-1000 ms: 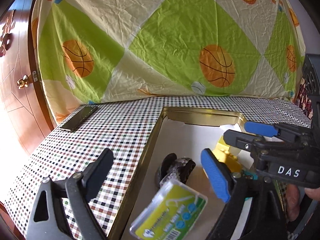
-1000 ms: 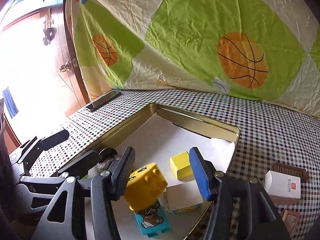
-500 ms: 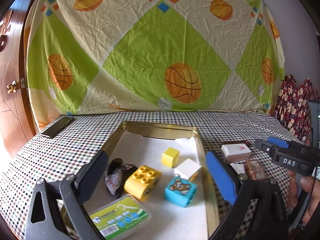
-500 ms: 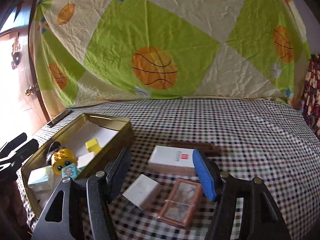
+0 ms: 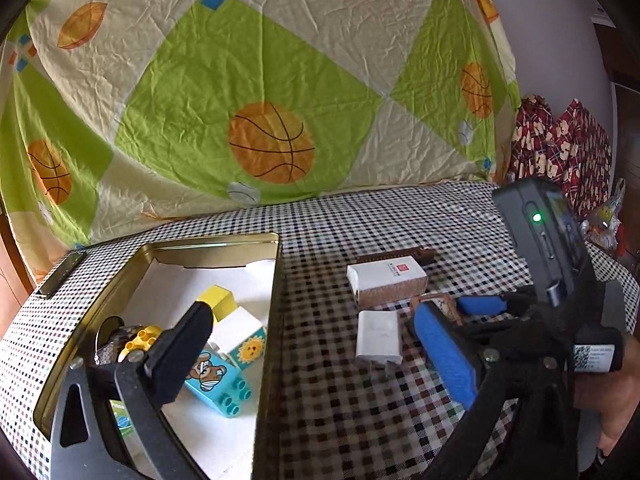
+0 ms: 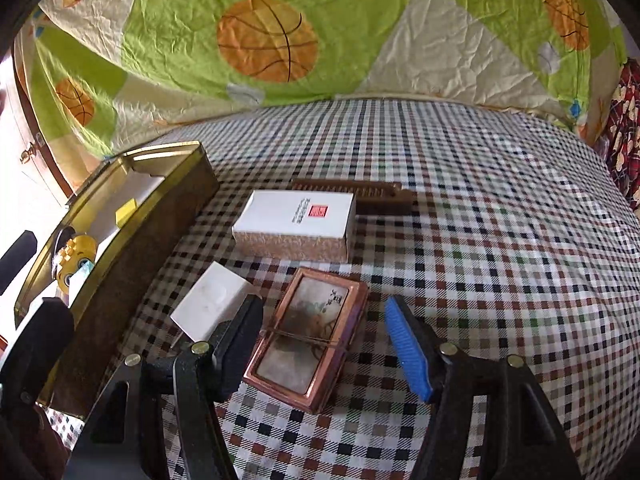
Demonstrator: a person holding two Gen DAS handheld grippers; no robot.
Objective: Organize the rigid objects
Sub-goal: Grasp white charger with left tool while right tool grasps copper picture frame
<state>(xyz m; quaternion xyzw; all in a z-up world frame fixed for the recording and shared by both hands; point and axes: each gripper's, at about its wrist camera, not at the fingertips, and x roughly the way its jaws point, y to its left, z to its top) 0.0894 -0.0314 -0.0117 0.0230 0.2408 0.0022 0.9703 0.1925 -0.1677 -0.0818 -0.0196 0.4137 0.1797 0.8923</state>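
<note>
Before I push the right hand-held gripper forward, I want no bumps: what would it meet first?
Likely the copper-framed case, lying between the open fingers of the right hand-held gripper; beyond it sits the white box. Height above the cloth is unclear.

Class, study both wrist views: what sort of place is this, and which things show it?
Most likely a room in a home: a checked tablecloth, a basketball-print bedsheet hung as a backdrop, and a wooden door with a brass knob at the left.

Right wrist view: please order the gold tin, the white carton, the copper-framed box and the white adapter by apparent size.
1. gold tin
2. white carton
3. copper-framed box, though nearer, so unsure
4. white adapter, partly hidden
</note>
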